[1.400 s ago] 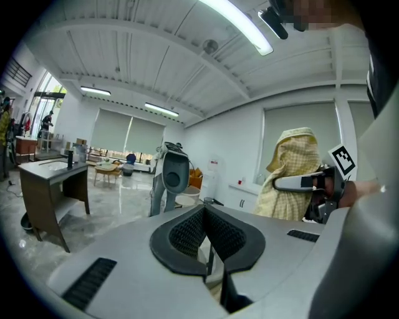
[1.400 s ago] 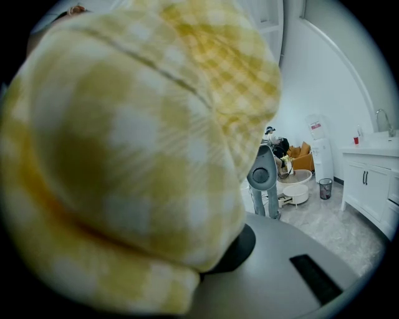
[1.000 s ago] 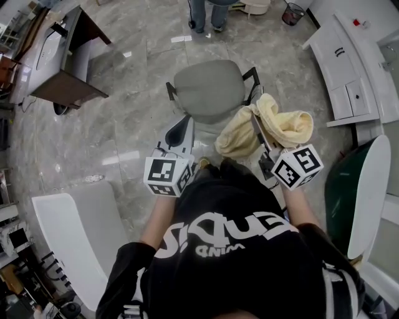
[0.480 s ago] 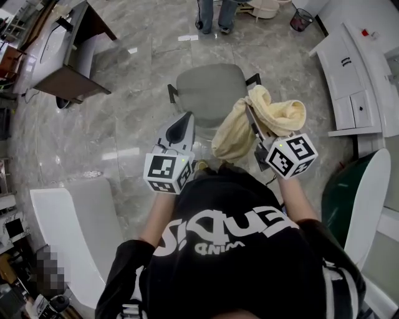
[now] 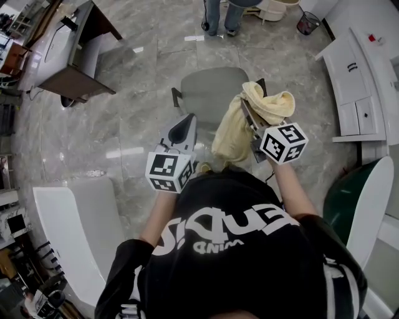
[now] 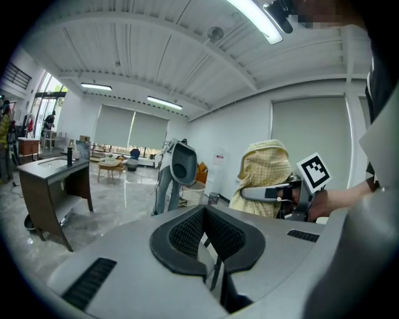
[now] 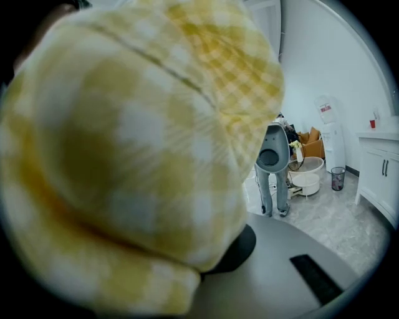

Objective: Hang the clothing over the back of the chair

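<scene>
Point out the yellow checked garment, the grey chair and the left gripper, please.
yellow checked garment point(image 5: 232, 134), head view: on the fold that hangs down.
grey chair point(image 5: 209, 93), head view: on its bare grey cushion.
left gripper point(image 5: 187, 120), head view: at the tips of its jaws.

Reading as an open office or lab hall. Noting polished marble floor point(image 5: 124, 124), dark desk point(image 6: 50, 177), white cabinets point(image 5: 358, 75) along one wall, long ceiling strip lights point(image 6: 255, 19), drawn roller blinds point(image 6: 131, 128), waste bin point(image 5: 310, 23) standing near the cabinets.
</scene>
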`<state>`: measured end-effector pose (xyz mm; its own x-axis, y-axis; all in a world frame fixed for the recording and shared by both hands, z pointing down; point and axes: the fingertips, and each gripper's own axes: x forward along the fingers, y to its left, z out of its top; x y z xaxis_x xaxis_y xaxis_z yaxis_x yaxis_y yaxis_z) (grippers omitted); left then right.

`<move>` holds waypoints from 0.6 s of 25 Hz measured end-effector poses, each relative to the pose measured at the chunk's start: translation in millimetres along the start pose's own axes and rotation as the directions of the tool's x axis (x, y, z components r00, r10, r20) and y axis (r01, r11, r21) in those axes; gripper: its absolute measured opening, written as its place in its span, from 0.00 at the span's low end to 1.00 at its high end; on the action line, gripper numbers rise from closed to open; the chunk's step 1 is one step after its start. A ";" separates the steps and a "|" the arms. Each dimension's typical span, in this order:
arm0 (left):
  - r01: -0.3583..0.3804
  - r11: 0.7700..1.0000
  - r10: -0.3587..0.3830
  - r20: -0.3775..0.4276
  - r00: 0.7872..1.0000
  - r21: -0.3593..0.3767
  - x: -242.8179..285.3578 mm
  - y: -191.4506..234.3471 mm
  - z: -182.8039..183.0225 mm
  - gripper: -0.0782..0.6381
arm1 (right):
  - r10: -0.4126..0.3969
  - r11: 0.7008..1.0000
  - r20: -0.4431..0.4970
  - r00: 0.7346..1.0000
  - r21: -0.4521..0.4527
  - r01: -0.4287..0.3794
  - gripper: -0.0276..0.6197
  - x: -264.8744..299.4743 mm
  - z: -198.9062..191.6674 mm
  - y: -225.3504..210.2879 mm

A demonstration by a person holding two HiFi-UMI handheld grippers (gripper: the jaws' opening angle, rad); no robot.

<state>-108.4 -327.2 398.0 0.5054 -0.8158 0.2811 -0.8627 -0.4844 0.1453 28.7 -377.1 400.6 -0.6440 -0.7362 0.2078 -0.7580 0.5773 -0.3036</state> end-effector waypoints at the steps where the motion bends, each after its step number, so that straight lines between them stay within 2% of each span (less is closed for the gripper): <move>1: 0.001 1.000 -0.001 -0.005 1.000 0.001 2.4 1.0 -0.7 0.13 | 0.000 1.000 -0.007 1.000 0.005 0.000 0.09 4.3 -3.3 -3.5; 10: -0.001 1.000 0.000 -0.030 1.000 -0.021 22.9 12.2 -6.3 0.13 | -0.029 0.998 -0.075 0.997 0.045 0.033 0.09 38.4 -41.3 -34.7; 15: -0.008 0.999 0.006 -0.042 0.999 -0.035 30.1 15.2 -7.8 0.13 | -0.043 0.998 -0.143 0.989 0.046 0.050 0.09 51.6 -63.7 -50.4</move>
<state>-106.5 -356.6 416.1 0.4987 -0.8049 0.3215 -0.8667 -0.4668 0.1758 27.1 -421.7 485.9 -0.6188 -0.7025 0.3516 -0.7838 0.5225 -0.3357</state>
